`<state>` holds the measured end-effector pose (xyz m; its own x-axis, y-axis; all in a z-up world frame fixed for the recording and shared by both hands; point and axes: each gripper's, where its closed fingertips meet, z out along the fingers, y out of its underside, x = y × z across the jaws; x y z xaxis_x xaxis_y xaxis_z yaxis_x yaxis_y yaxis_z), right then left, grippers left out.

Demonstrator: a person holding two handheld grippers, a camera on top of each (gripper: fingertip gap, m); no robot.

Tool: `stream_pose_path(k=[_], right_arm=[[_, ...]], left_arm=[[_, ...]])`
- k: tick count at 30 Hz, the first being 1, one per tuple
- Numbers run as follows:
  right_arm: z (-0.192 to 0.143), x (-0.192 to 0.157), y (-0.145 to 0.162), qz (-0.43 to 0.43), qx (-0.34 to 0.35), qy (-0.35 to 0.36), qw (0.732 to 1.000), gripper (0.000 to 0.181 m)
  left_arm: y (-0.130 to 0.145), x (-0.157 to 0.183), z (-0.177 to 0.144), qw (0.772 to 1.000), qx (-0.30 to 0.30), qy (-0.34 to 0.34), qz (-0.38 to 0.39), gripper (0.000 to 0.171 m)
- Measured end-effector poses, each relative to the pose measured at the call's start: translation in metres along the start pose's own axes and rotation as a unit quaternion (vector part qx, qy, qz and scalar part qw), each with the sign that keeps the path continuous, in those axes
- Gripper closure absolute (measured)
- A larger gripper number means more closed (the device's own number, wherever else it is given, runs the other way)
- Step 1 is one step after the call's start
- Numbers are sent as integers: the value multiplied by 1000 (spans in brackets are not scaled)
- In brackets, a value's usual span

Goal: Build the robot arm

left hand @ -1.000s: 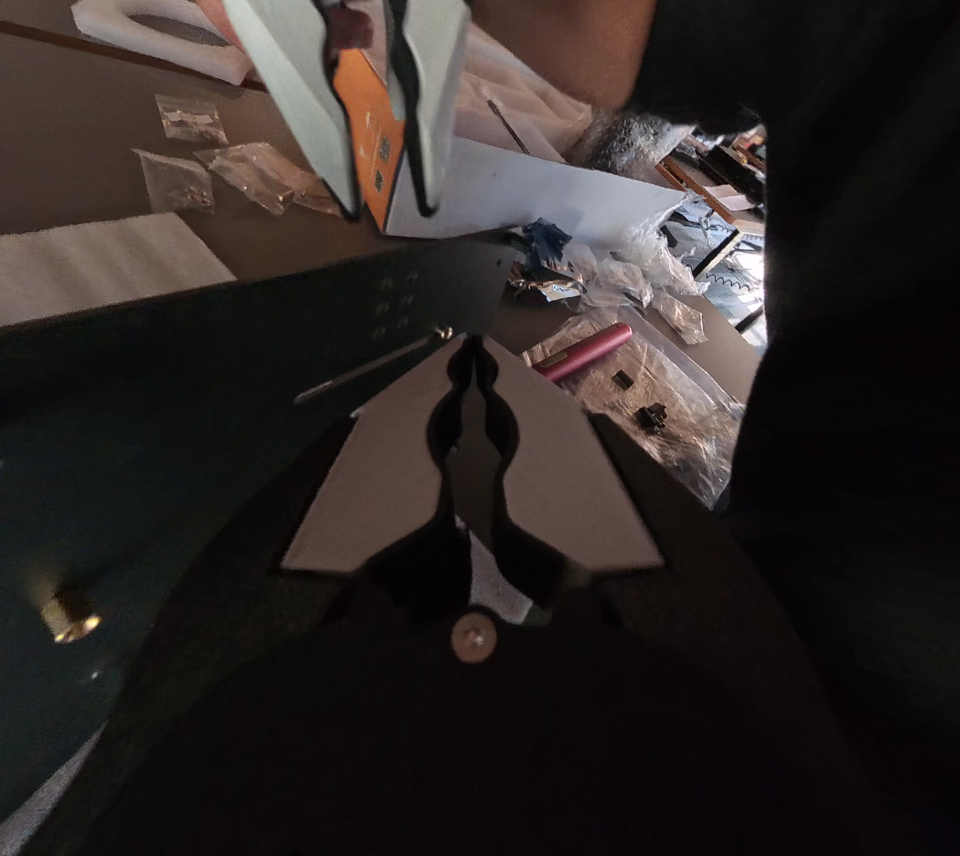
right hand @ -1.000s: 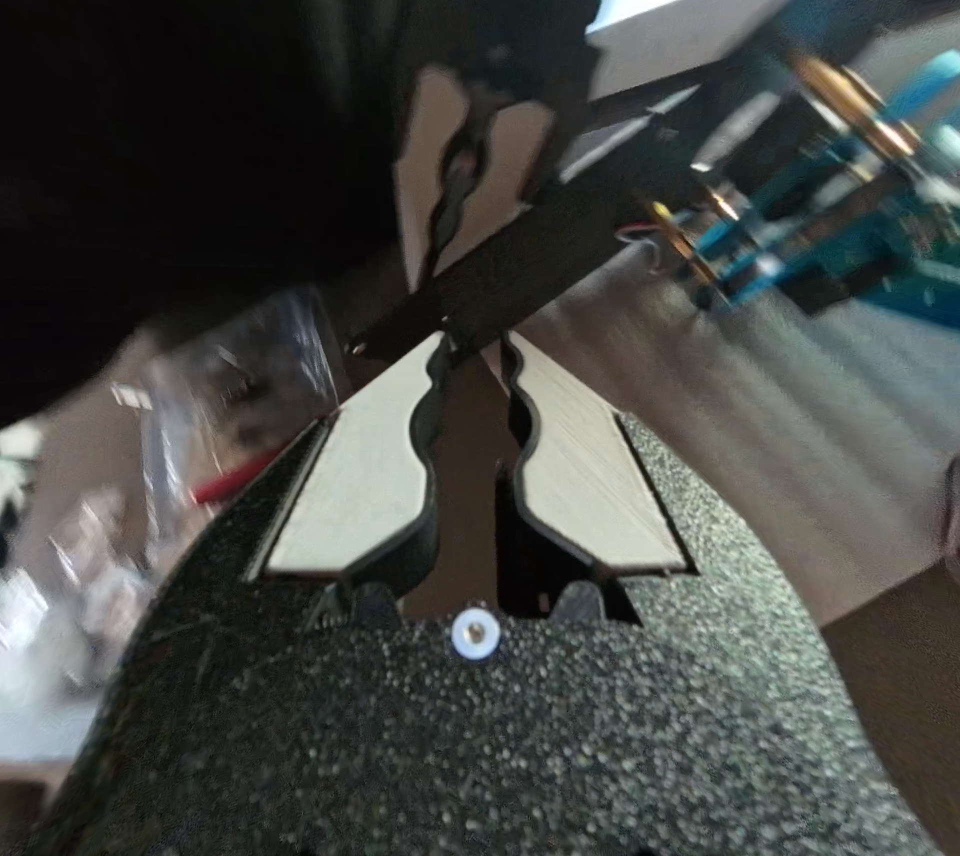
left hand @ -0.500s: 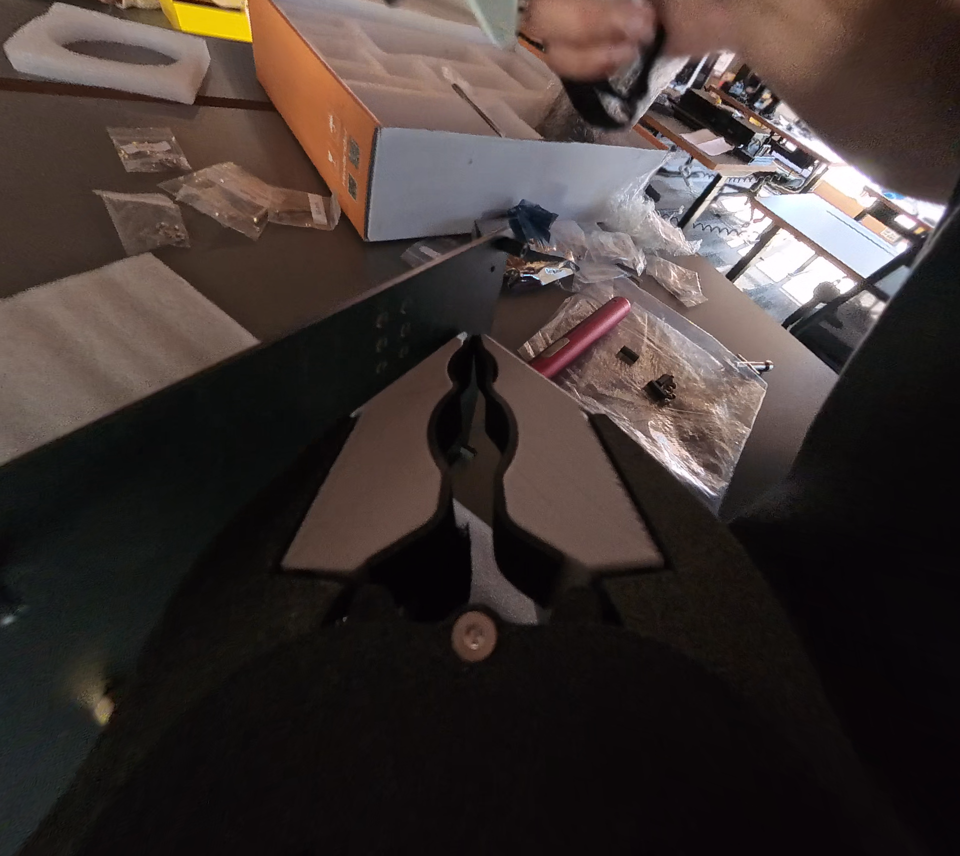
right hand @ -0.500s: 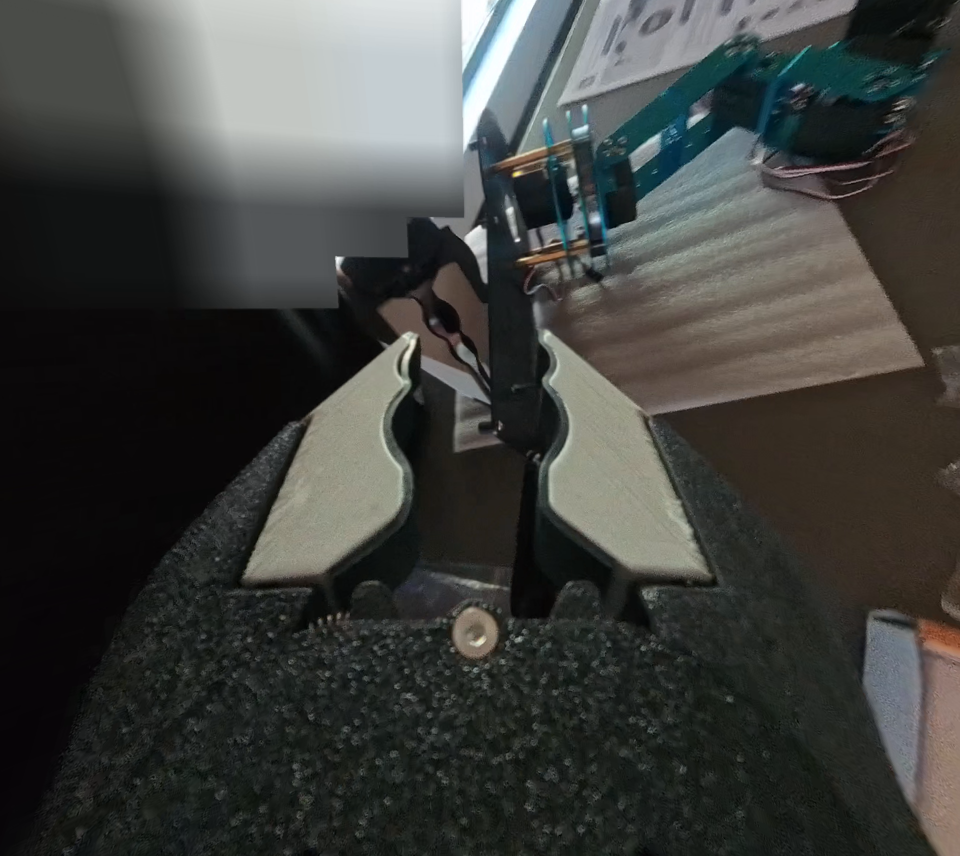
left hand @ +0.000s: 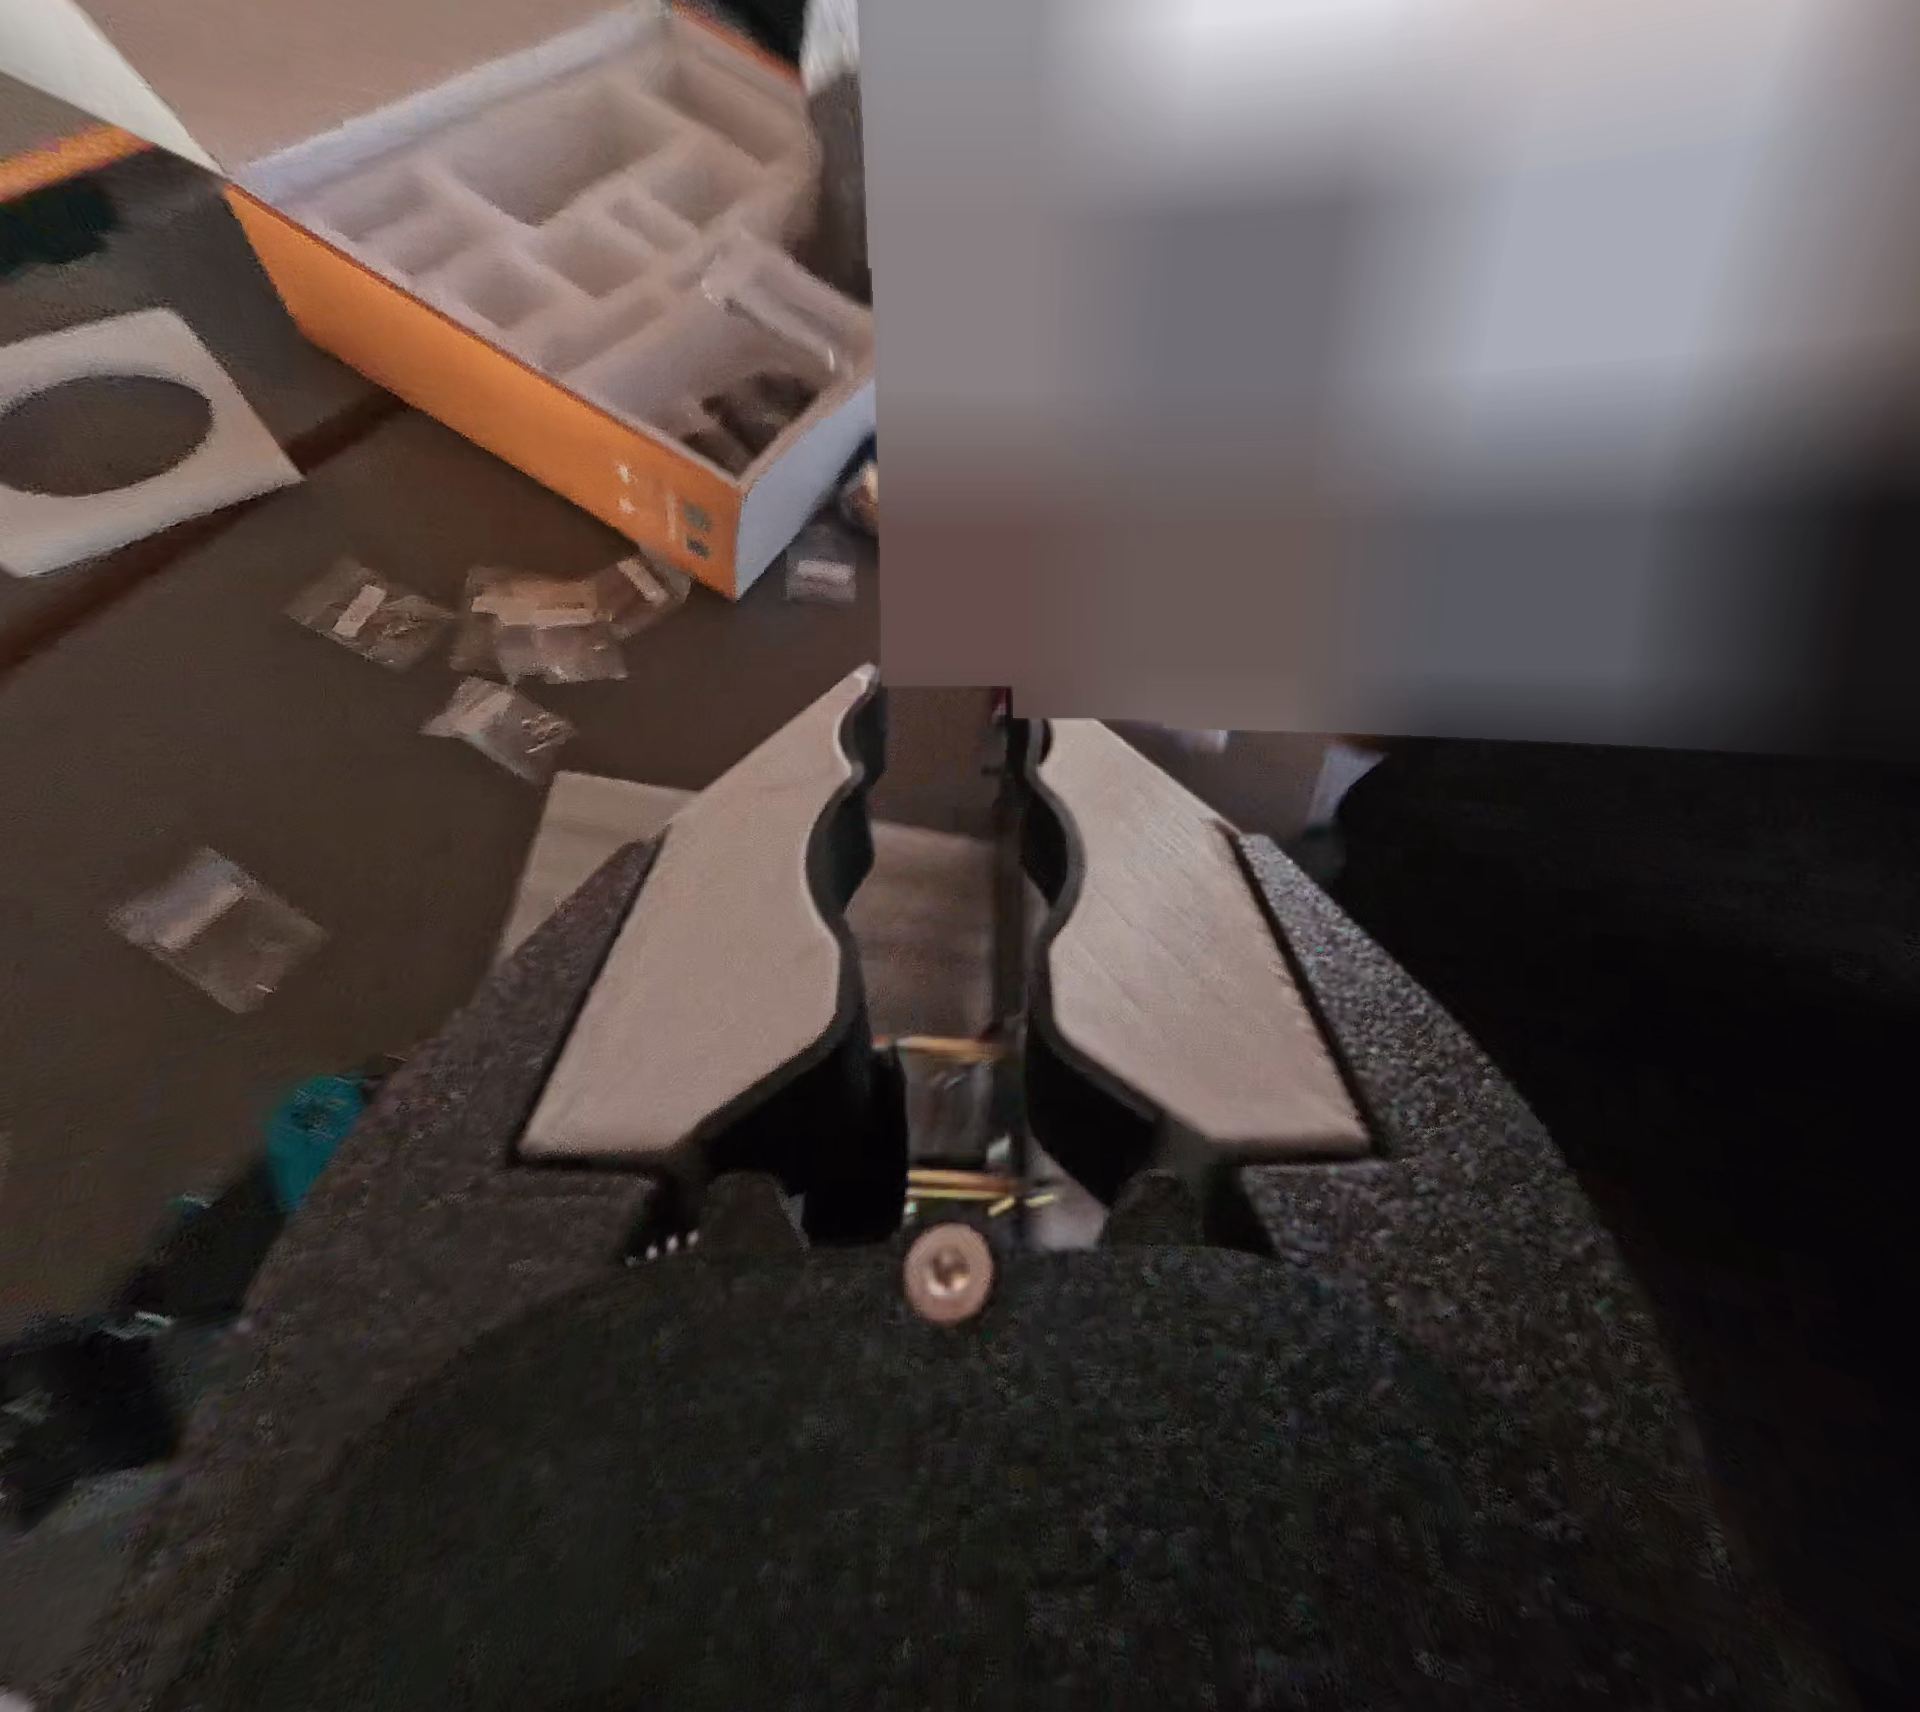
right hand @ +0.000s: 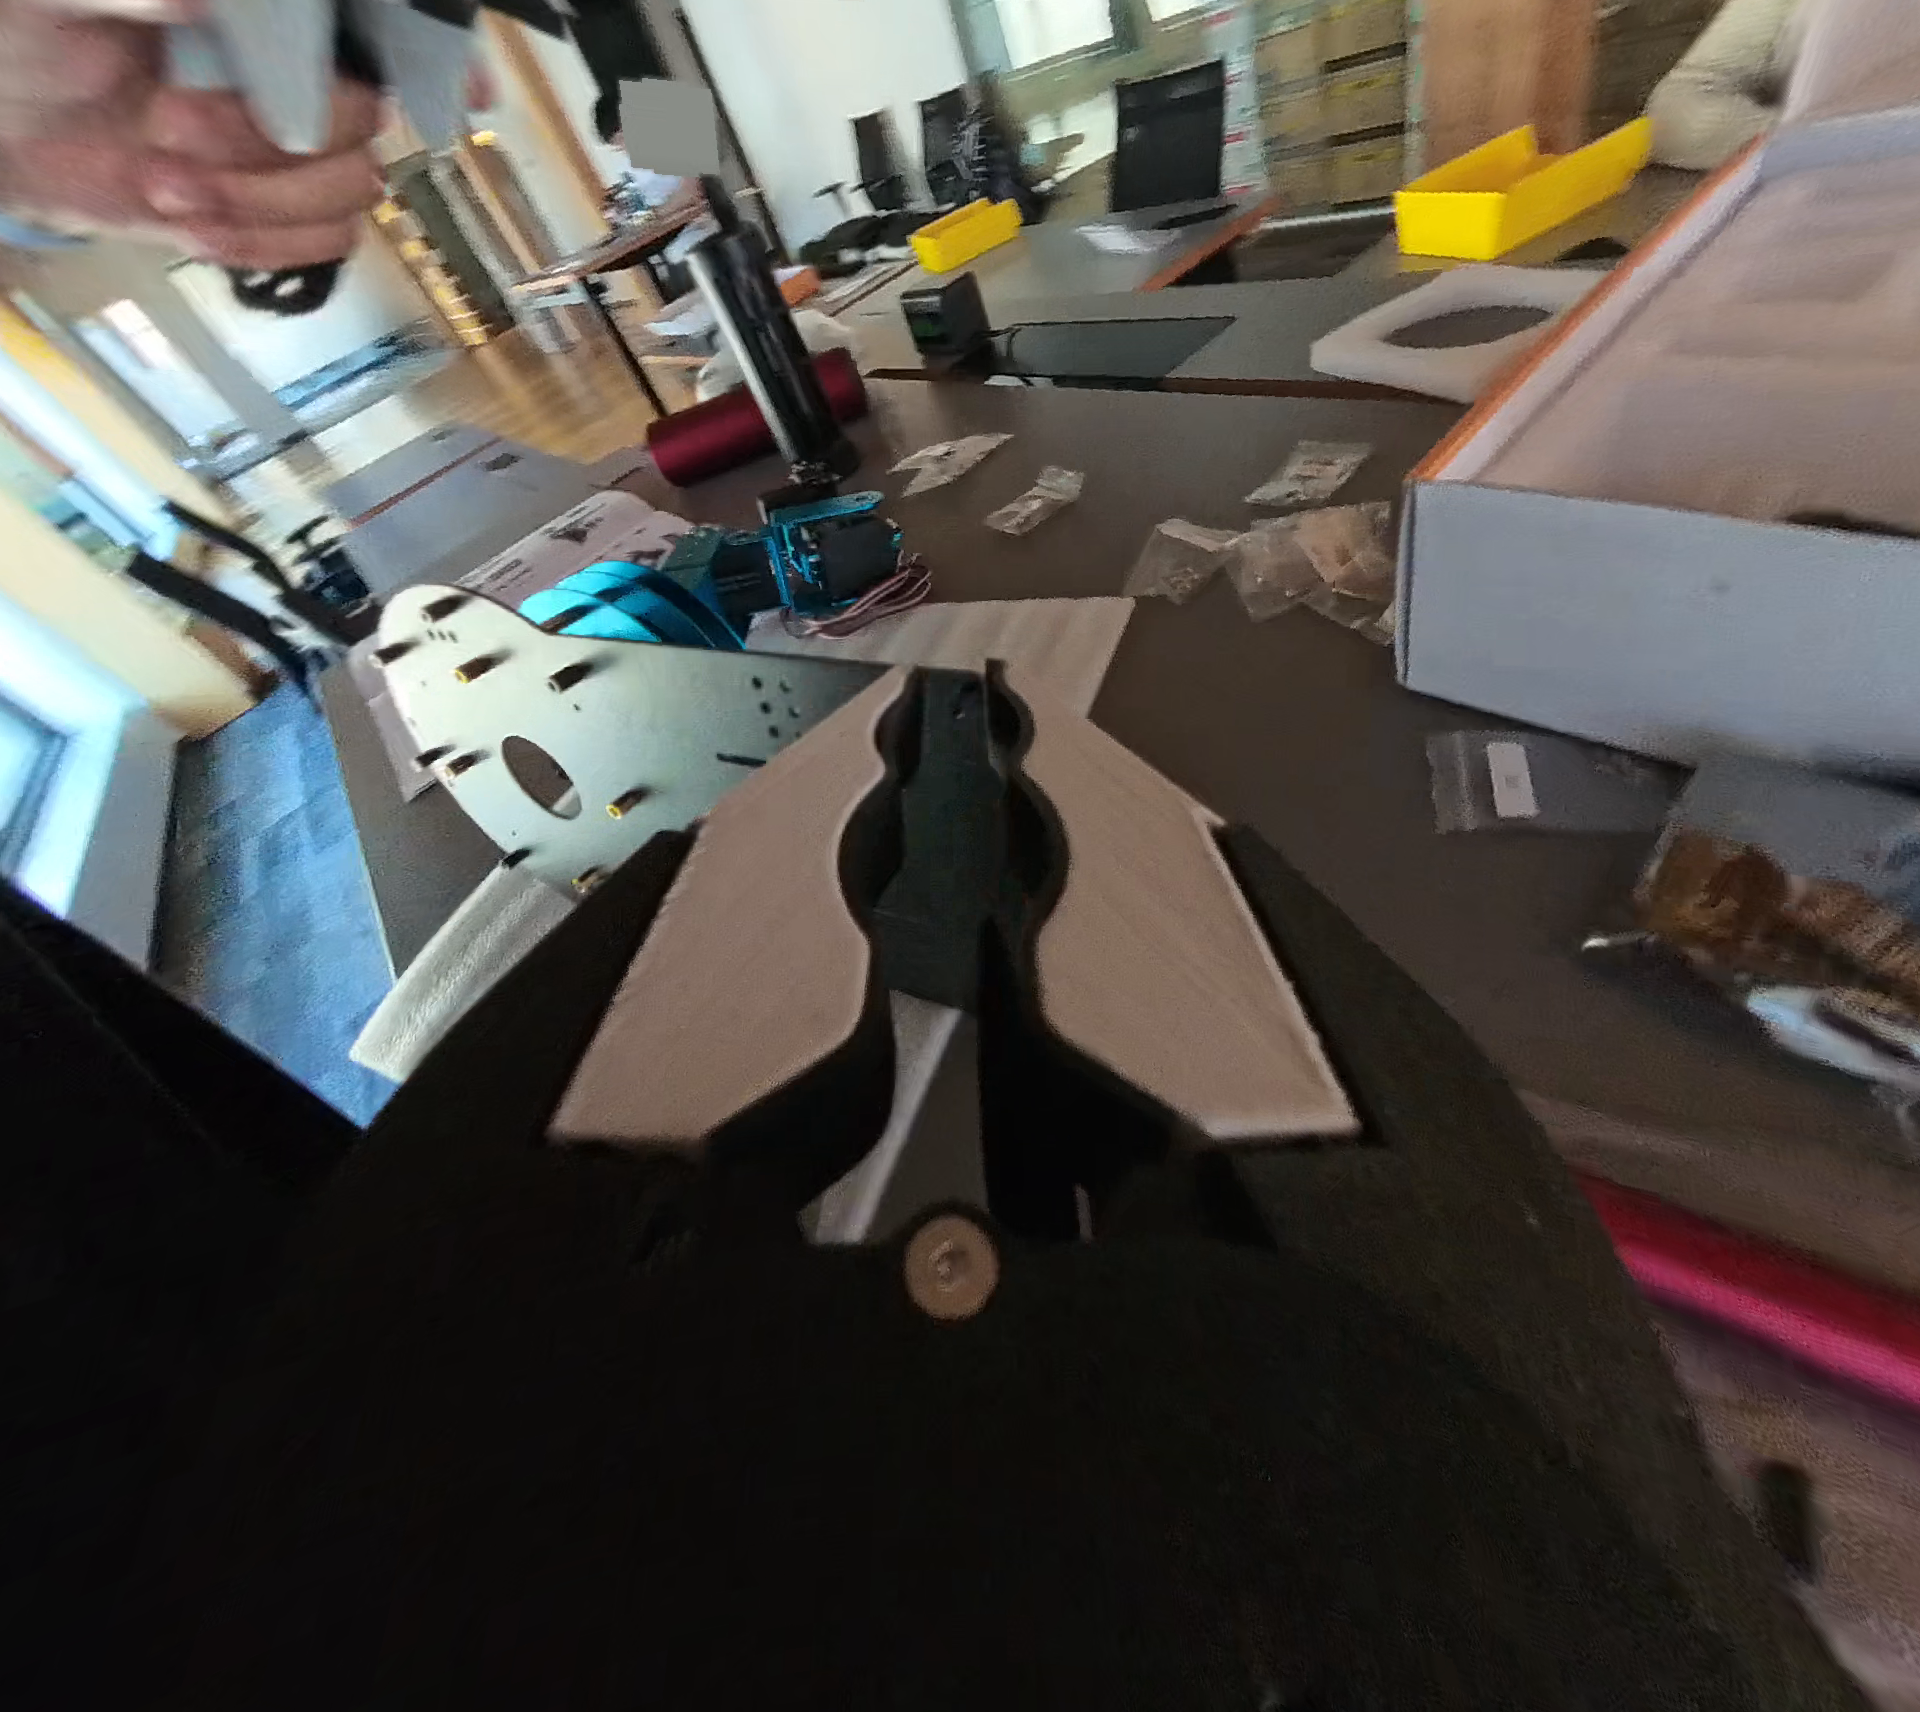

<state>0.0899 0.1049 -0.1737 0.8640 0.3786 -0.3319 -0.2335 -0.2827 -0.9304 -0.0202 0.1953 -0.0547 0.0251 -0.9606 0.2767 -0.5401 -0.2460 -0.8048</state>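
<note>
My right hand-held gripper (right hand: 956, 680) is pressed together on one end of the plate (right hand: 582, 727), a flat panel with brass studs (right hand: 473, 670) and an oval hole. From the fingertips the long axis of the plate runs out to the left, away from the orange-sided box (right hand: 1621, 582), and it is held in the air above the table (right hand: 1247, 727). Under its far half, also on the side away from the box, I see a blue motor assembly (right hand: 790, 566) and a foam sheet (right hand: 1018, 634). Small clear bags (right hand: 1299, 561) lie just beside the box.

My left hand-held gripper (left hand: 948, 706) is spread. In its own view a thin dark edge with brass studs shows inside the gap, close to the right finger, but I cannot tell if it touches. In the right wrist view this gripper is high, beyond the far end of the plate from the box, in a person's hand (right hand: 156, 135). So I judge the right one is the nearer to the plate.
</note>
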Motion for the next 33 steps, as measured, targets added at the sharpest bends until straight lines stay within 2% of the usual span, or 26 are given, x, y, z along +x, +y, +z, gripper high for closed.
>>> stream_pose_path(k=[2, 4, 6, 7, 8, 10, 12, 16, 19, 23, 26, 33], right_arm=[[9, -14, 13, 5, -1, 31, 999, 176], [24, -25, 32, 9, -25, 64, 998, 181], [30, -20, 45, 6, -38, 142, 989, 181], [31, -19, 44, 5, -20, 171, 985, 181], [34, -21, 42, 5, -4, 182, 983, 181], [39, -22, 43, -5, 2, 205, 979, 181], [43, -21, 45, -23, -4, 224, 974, 171], [38, -18, 48, -27, -11, 256, 966, 178], [39, -19, 55, -11, -17, 255, 967, 178], [42, -18, 56, -11, -5, 262, 965, 179], [41, -17, 56, -4, -7, 258, 966, 178], [39, -14, 57, 3, -8, 280, 960, 180]], left_arm=[[19, -18, 34, 990, -100, 88, 43, 153], [51, -22, 70, 957, -189, 196, 102, 155], [81, -34, 105, 918, -229, 256, 197, 155], [94, -37, 120, 899, -241, 285, 229, 155], [102, -37, 132, 882, -254, 320, 235, 155], [111, -28, 146, 849, -290, 405, 176, 151], [109, -18, 161, 835, -293, 448, 130, 147], [129, -2, 156, 772, -330, 521, 153, 148], [136, 2, 156, 752, -321, 534, 215, 150], [132, 12, 160, 743, -290, 545, 258, 151], [134, 15, 162, 734, -274, 548, 293, 159], [127, 15, 152, 719, -260, 572, 296, 153]])
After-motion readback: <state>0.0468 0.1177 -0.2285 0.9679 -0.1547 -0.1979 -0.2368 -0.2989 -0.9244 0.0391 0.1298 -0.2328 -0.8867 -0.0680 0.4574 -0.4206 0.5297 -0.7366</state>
